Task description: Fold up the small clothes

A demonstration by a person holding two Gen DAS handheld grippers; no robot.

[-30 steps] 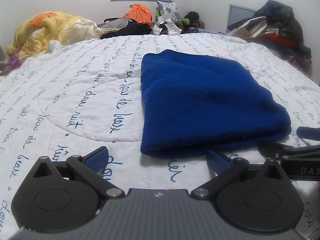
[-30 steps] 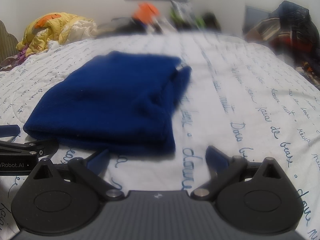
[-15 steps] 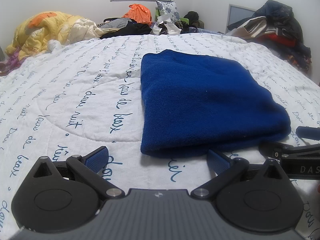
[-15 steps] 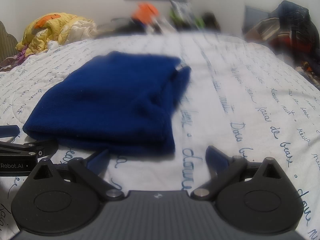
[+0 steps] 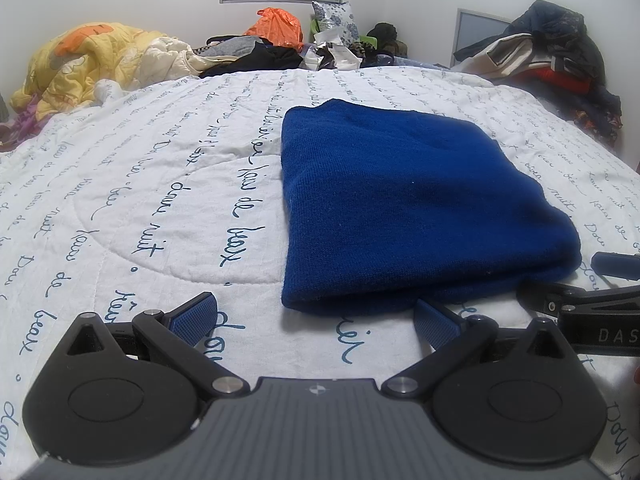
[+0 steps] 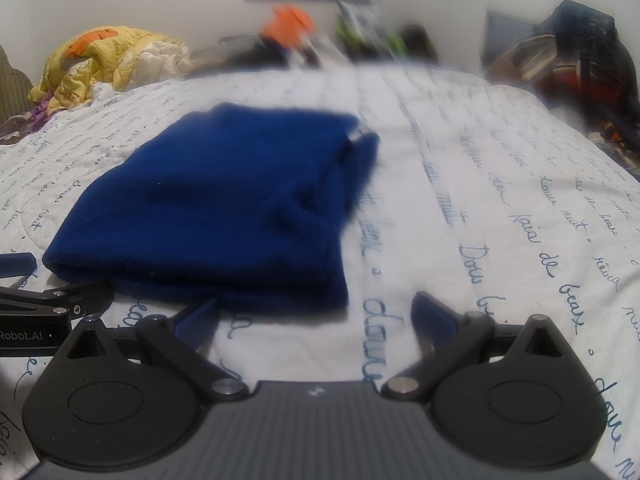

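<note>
A dark blue knitted garment [image 5: 404,208] lies folded flat on the white quilt [image 5: 152,184], just beyond both grippers. My left gripper [image 5: 316,316] is open, its blue pads near the garment's near edge and nothing between them. In the right wrist view the same blue garment [image 6: 224,208] sits ahead and to the left. My right gripper [image 6: 316,312] is open and empty too, over the quilt [image 6: 500,208] by the garment's near right corner. Each gripper shows at the edge of the other's view.
A yellow blanket [image 5: 80,68] is heaped at the far left of the bed. Clothes and an orange bag [image 5: 280,28] line the far edge. A dark pile of clothes [image 5: 560,60] rises at the far right.
</note>
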